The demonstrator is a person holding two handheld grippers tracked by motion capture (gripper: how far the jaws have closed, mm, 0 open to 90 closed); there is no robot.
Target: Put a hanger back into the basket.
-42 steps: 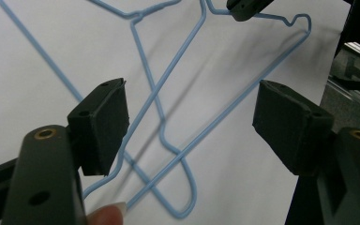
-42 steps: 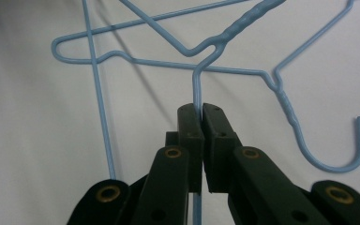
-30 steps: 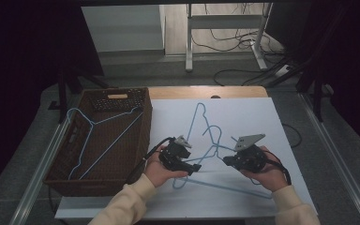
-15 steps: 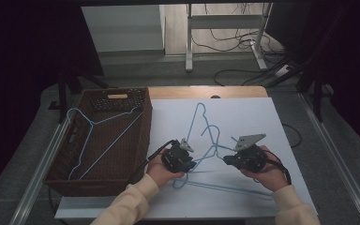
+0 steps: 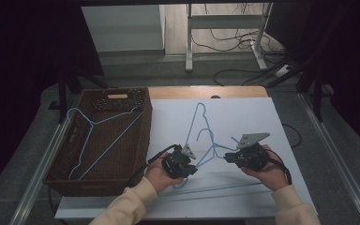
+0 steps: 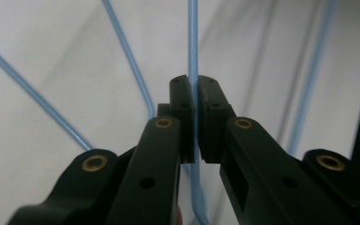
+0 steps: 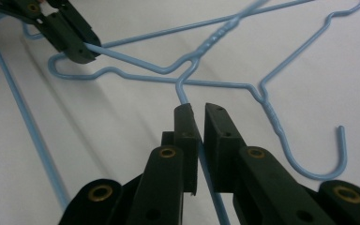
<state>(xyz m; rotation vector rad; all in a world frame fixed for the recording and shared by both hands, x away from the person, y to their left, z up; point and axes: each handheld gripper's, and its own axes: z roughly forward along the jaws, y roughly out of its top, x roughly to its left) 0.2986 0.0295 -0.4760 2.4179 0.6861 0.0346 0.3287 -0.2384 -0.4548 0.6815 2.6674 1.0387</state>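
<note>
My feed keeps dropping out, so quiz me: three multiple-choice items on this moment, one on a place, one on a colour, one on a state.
1. Where does the wicker basket sit?
A. at the table's left, with a hanger inside
B. at the table's right, upside down
C. on the floor beyond the table

2. What colour are the wire hangers on the white mat?
A. red
B. light blue
C. black

3. How does the left hand-held gripper stand?
A. wide open above the mat
B. shut on a hanger wire
C. shut on the basket rim

Answers:
1 A, the high view shows the basket at the left edge with a blue hanger lying in it.
2 B, every view shows pale blue wire.
3 B, the left gripper view shows the wire pinched between its pads.
</note>
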